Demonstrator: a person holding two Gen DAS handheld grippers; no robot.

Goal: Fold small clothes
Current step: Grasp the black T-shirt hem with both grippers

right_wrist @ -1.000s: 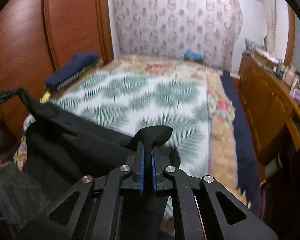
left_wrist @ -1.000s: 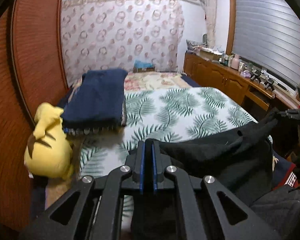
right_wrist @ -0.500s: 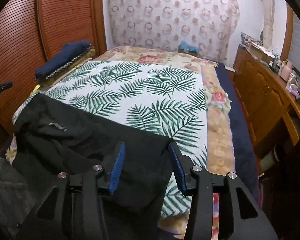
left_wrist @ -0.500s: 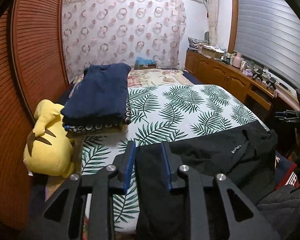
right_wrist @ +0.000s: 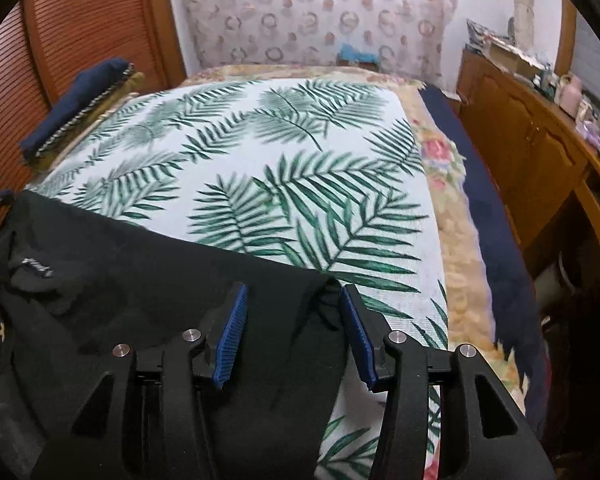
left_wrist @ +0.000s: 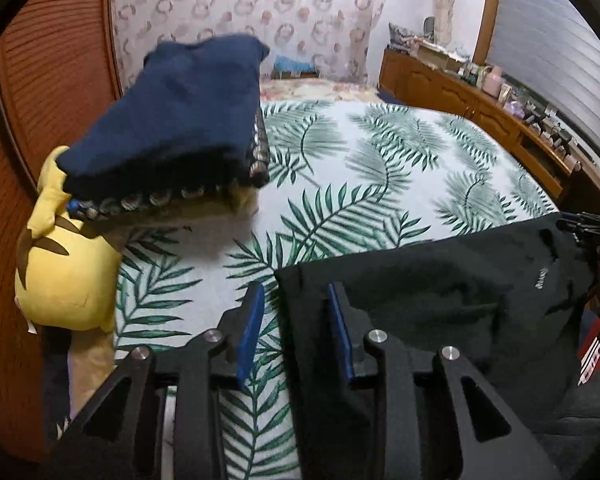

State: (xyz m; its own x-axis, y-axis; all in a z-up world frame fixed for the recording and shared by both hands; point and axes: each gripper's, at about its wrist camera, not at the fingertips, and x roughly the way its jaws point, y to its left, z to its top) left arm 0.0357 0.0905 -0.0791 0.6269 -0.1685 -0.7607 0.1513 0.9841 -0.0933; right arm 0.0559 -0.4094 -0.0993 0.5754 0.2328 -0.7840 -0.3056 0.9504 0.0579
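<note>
Both grippers, left [left_wrist: 296,328] and right [right_wrist: 296,332], stand wide open, holding nothing. The black garment [right_wrist: 148,292] lies flat along the near edge of the bed [right_wrist: 260,152], its corners between their fingers.

The bed [left_wrist: 400,168] carries a white cover printed with green palm fronds [right_wrist: 260,152]. A black garment [left_wrist: 440,296] lies flat across its near edge. A stack of folded clothes [left_wrist: 172,120], topped by a navy piece, rests at the left side. A yellow plush toy [left_wrist: 64,280] sits just beside the stack, at the bed's left edge.
</note>
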